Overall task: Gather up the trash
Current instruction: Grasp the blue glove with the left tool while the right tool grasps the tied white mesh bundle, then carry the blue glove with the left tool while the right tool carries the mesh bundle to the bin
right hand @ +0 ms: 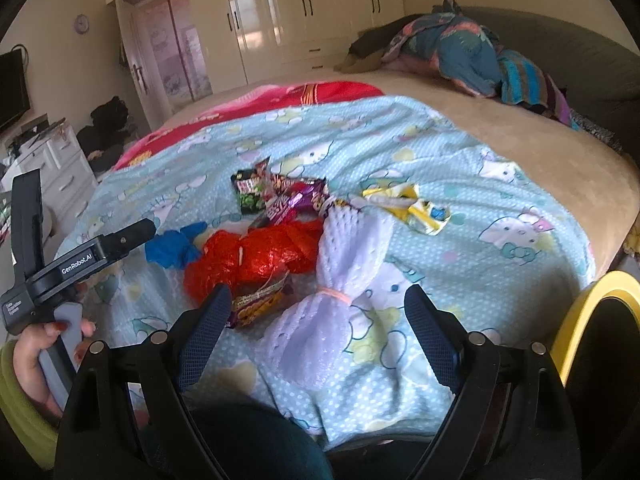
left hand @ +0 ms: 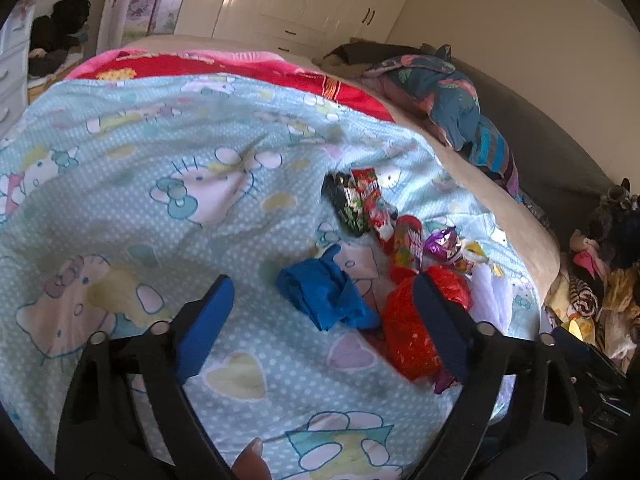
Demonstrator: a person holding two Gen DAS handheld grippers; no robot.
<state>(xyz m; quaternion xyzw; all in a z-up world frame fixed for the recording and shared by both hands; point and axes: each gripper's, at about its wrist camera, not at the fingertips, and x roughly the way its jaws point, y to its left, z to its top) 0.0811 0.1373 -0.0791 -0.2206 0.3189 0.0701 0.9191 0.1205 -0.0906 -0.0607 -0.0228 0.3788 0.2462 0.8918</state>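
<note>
The trash lies heaped on the bed [right hand: 520,152], the red wrapper [right hand: 256,260] at its middle: blue scrap [left hand: 328,296] just left of it, white mesh bundle [right hand: 348,256] just right, snack packets [right hand: 276,196] behind. Both the left tongs [left hand: 324,316] and the right tongs [right hand: 316,336] stand wide and empty, approaching for a first pick; next, I judge, each must close on one piece. The yellow-rimmed bin [right hand: 576,312], far right of the wrapper, shows nothing inside.

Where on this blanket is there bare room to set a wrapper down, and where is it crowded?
Free: the blanket right of the yellow wrapper, and left of the blue glove. Crowded: the cluster from the glove through the red plastic to the white netting.
</note>
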